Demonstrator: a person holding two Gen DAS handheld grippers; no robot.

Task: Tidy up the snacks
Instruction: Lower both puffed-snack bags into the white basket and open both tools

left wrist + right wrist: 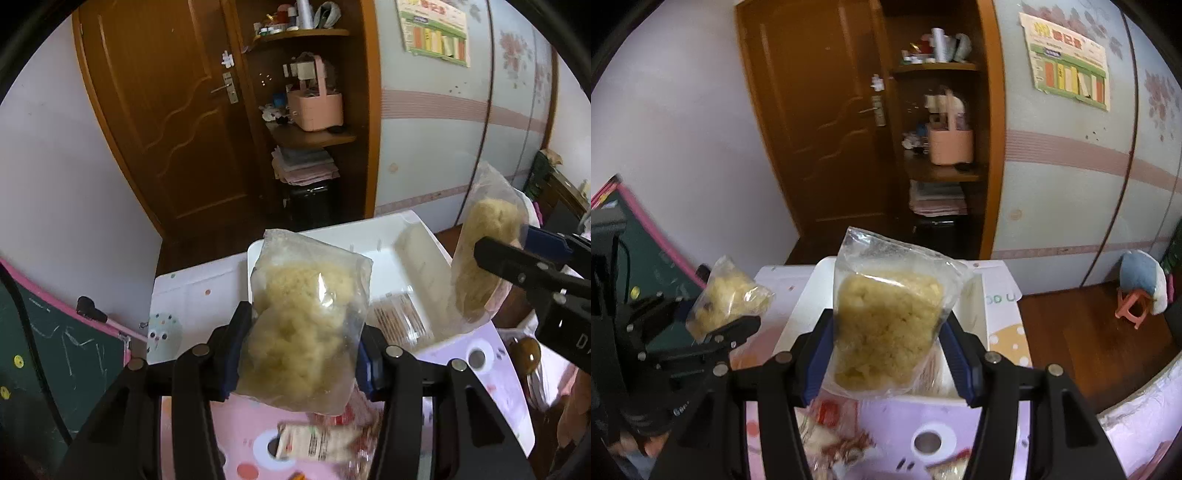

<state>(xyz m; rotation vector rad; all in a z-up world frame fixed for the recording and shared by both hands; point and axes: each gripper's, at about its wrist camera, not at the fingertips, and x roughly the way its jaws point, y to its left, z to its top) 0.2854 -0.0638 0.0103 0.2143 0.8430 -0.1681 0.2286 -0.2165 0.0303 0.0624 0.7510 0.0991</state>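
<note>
The left gripper [301, 356] has its two blue-padded fingers spread about the width of a clear bag of pale yellow puffed snack [306, 332] and pressed against the bag's two sides, holding it in the air above the pink-patterned tablecloth [255, 435]. The right gripper [886, 363] grips a second clear bag of the same yellow snack [886, 325] in the same manner, jaws clamped on either side, above the near edge of the white tray [979, 302].

Below the left gripper, near the table's front edge, lie blurred packets, one a beige printed packet [314, 443]. Only the left wrist view shows the tray's inside: a brown striped packet [400, 321] lies at its near end and a whitish wrapped item [424, 266] along its right wall. The right wrist view adds red-and-white wrappers [834, 432] on the cloth before the tray, and a pink stool [1132, 306] on the wood floor to the right.

Farther off stand a brown wooden door [166, 122] and corner shelves with a pink basket [317, 107].
</note>
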